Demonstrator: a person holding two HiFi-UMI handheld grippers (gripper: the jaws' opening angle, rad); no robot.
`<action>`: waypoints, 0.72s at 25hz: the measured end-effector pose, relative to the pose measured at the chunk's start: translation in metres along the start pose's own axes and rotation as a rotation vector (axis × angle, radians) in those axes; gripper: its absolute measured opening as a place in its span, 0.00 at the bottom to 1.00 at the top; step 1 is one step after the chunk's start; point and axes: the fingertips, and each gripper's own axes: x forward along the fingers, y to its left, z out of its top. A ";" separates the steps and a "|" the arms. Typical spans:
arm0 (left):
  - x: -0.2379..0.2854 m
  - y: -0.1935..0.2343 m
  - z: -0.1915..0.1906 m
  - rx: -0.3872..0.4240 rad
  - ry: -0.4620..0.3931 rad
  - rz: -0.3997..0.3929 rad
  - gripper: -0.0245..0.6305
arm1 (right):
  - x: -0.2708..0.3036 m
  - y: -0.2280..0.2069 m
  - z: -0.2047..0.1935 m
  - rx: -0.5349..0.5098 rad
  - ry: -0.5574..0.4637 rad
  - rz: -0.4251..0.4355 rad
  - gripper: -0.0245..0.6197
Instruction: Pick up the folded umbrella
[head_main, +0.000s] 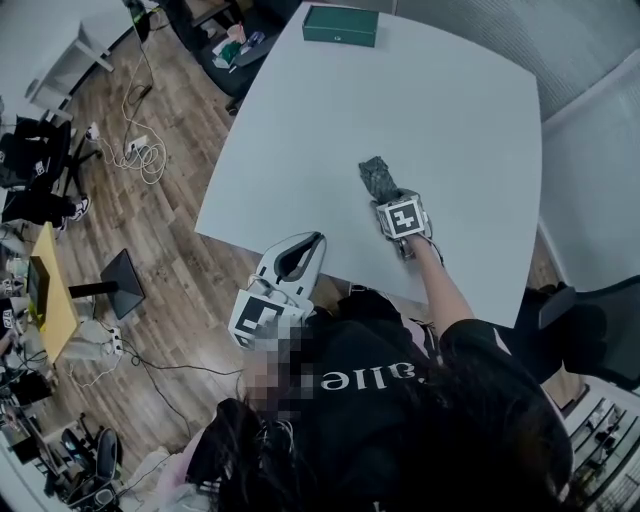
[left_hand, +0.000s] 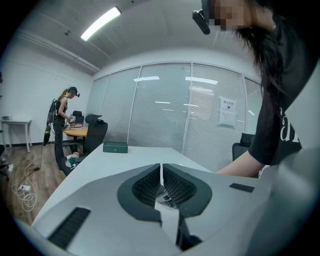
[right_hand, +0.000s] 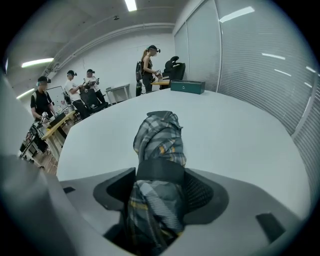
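The folded umbrella (head_main: 378, 178), grey plaid with thin yellow lines and a dark strap round it, lies on the white table (head_main: 450, 110) near its front edge. My right gripper (head_main: 388, 200) points steeply down over its near end. In the right gripper view the umbrella (right_hand: 160, 140) lies between the wide-spread jaws of the right gripper (right_hand: 160, 182), almost filling the gap, with no squeeze showing. My left gripper (head_main: 312, 245) hovers at the table's front edge, left of the umbrella. In its own view the left gripper (left_hand: 161, 172) is shut with nothing held.
A dark green box (head_main: 340, 25) sits at the table's far edge. Cables (head_main: 140, 155) trail over the wooden floor to the left, near desks and chairs. A dark chair (head_main: 590, 330) stands to the right. Several people (right_hand: 75, 82) stand at the back of the room.
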 end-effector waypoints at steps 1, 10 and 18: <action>-0.001 0.001 0.000 -0.003 -0.001 0.004 0.08 | 0.000 0.000 0.000 0.001 -0.003 -0.002 0.50; -0.009 0.005 0.001 -0.004 -0.019 0.022 0.08 | -0.008 -0.001 -0.008 0.136 0.027 0.037 0.42; -0.019 0.005 -0.002 0.002 -0.023 0.027 0.08 | -0.042 0.017 -0.010 0.287 -0.046 0.143 0.41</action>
